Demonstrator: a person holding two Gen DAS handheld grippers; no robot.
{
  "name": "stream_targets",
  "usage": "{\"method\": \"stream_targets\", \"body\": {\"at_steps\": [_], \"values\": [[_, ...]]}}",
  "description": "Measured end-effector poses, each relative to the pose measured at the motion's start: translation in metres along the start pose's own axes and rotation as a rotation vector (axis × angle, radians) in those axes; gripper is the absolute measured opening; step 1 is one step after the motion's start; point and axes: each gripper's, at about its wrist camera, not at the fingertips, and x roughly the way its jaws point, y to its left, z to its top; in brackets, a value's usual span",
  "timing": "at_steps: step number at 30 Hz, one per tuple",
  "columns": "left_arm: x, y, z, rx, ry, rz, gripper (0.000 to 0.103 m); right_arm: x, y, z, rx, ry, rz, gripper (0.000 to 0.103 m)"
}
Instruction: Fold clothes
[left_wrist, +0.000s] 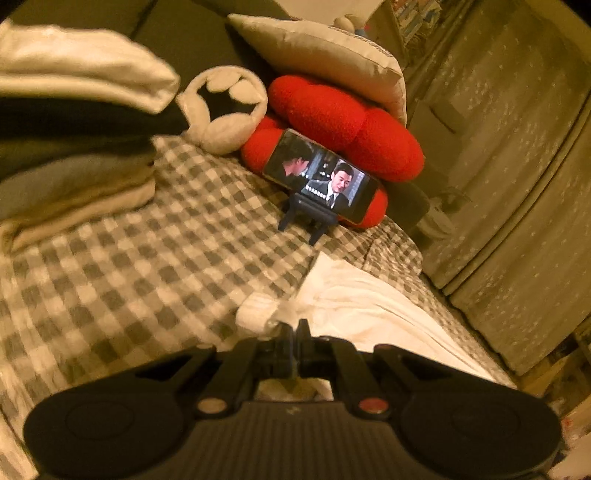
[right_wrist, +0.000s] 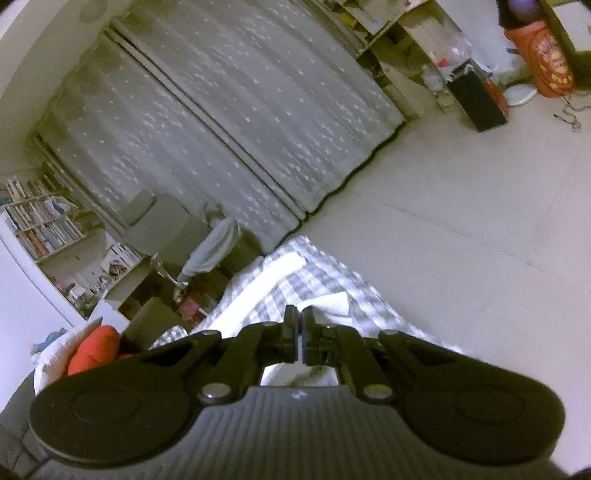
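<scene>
The left gripper (left_wrist: 294, 326) is pinching a bunched edge of the white garment (left_wrist: 354, 295), its jaws drawn together on the cloth near the middle of the checked bedspread (left_wrist: 147, 258). The garment is lying spread toward the right edge of the bed, its near part running under the tool. The right gripper (right_wrist: 298, 314) is likewise closed, and white cloth is showing just past and beneath its tips; it seems to be clamping another edge of the same garment, though the exact contact is hard to make out. Holding two edges at once is probably meant to keep the fabric taut so that a clean fold line can form. At the far left, a stack of folded clothes (left_wrist: 77, 147) is sitting on the bedspread, likely kept aside so that the working area stays free. A phone (left_wrist: 321, 177) on a small dark stand (left_wrist: 306, 218) is leaning against a red cushion (left_wrist: 347, 122) at the far end, facing the person, presumably for watching while working. Behind the cushion a pale pillow (left_wrist: 325, 51) is resting, and a round black-and-white plush (left_wrist: 225, 107) is lying to its left. Grey dotted curtains (right_wrist: 229, 110) are hanging along the right of the bed, with pale floor (right_wrist: 461, 221) beyond.
</scene>
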Motion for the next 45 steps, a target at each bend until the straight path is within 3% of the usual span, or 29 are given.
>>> {"method": "stream_targets", "body": {"at_steps": [13,23,32,45], "values": [[0.036,-0.046,0.043,0.023,0.033,0.081,0.001,0.059,0.031,0.041,-0.016,-0.041,0.076,0.004],[0.103,-0.089,0.064,0.091,0.109,0.174,0.001,0.119,0.038,0.051,0.030,-0.048,-0.061,0.004],[0.167,-0.106,0.069,0.144,0.188,0.200,0.001,0.170,0.034,0.054,0.055,-0.001,-0.156,0.004],[0.206,-0.114,0.076,0.157,0.206,0.235,0.002,0.212,0.044,0.056,0.048,0.044,-0.197,0.004]]}}
